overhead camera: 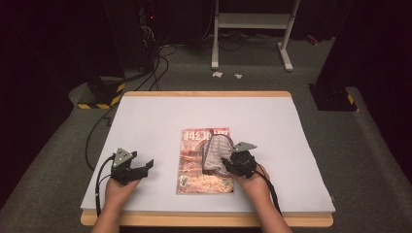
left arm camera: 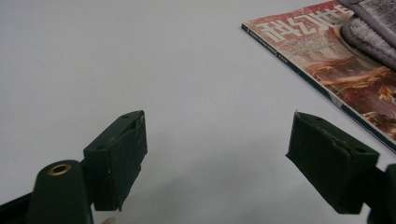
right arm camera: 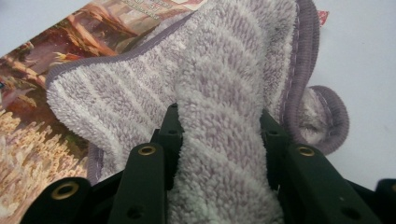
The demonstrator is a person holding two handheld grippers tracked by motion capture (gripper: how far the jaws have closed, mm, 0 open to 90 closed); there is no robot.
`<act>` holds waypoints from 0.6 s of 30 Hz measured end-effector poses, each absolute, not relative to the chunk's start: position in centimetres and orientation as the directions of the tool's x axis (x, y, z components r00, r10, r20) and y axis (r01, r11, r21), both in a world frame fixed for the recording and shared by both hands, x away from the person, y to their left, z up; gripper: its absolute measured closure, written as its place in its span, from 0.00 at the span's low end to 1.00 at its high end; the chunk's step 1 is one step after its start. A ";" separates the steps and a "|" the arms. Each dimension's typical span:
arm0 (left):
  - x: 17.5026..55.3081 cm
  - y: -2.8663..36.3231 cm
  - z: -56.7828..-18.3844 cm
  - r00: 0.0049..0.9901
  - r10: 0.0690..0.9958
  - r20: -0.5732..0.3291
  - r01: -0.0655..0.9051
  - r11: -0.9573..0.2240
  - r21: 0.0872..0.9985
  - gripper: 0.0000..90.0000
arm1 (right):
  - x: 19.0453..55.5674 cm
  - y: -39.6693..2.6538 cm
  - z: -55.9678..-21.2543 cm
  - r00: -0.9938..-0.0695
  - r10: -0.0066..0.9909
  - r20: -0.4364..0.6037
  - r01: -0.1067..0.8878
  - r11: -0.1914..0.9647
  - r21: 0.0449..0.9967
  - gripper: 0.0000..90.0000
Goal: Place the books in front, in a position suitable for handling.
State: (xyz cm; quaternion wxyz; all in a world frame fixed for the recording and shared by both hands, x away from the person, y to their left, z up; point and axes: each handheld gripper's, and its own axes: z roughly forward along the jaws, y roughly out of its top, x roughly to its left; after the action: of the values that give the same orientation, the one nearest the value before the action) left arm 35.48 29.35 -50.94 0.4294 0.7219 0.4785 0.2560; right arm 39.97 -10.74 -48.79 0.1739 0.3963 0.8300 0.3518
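Observation:
A magazine [overhead camera: 194, 160] with a reddish cover lies flat in the middle of the white table [overhead camera: 145, 121]. A fluffy lilac striped cloth [overhead camera: 214, 148] rests on its right half. My right gripper [overhead camera: 228, 162] is shut on a bunched fold of that cloth [right arm camera: 219, 154], the fabric pinched between both jaws and spreading over the magazine [right arm camera: 42, 135] beyond them. My left gripper [overhead camera: 145, 166] rests on the table left of the magazine, jaws wide open with nothing between them [left arm camera: 215, 154]. The magazine's corner [left arm camera: 336, 65] and the cloth's edge [left arm camera: 373, 28] lie to its upper right.
The table's wooden edge [overhead camera: 204, 221] runs along the front. Bare white surface lies left, behind and right of the magazine. Beyond the table stand a white frame [overhead camera: 252, 29], cables [overhead camera: 155, 63] and a yellow-black striped base [overhead camera: 99, 94] on the grey floor.

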 end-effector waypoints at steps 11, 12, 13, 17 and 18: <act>35.5 29.4 -51.0 0.410 0.911 -0.047 0.474 -0.169 0.864 0.22 | 40.3 -6.8 -48.5 -0.681 0.730 -0.052 0.509 0.523 0.684 0.74; 35.5 29.4 -51.0 0.410 0.911 -0.047 0.474 -0.169 0.864 0.22 | 40.2 -6.0 -48.5 -0.689 0.723 -0.053 0.505 0.531 0.680 0.74; 35.5 29.4 -51.0 0.410 0.911 -0.047 0.475 -0.169 0.864 0.22 | 40.2 -5.2 -48.6 -0.699 0.712 -0.063 0.492 0.543 0.681 0.74; 35.5 29.4 -51.0 0.412 0.910 -0.045 0.473 -0.171 0.864 0.23 | 39.9 -2.0 -48.7 -0.734 0.674 -0.079 0.455 0.576 0.679 0.74; 35.5 29.4 -51.0 0.413 0.910 -0.045 0.473 -0.172 0.864 0.23 | 39.8 -1.2 -48.7 -0.744 0.664 -0.080 0.446 0.581 0.680 0.74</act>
State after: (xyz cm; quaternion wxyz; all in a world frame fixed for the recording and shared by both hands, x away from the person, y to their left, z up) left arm 35.51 29.36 -50.96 0.4299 0.7222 0.4787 0.2540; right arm 39.81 -1.24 -48.71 0.1653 0.3176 0.8737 0.3292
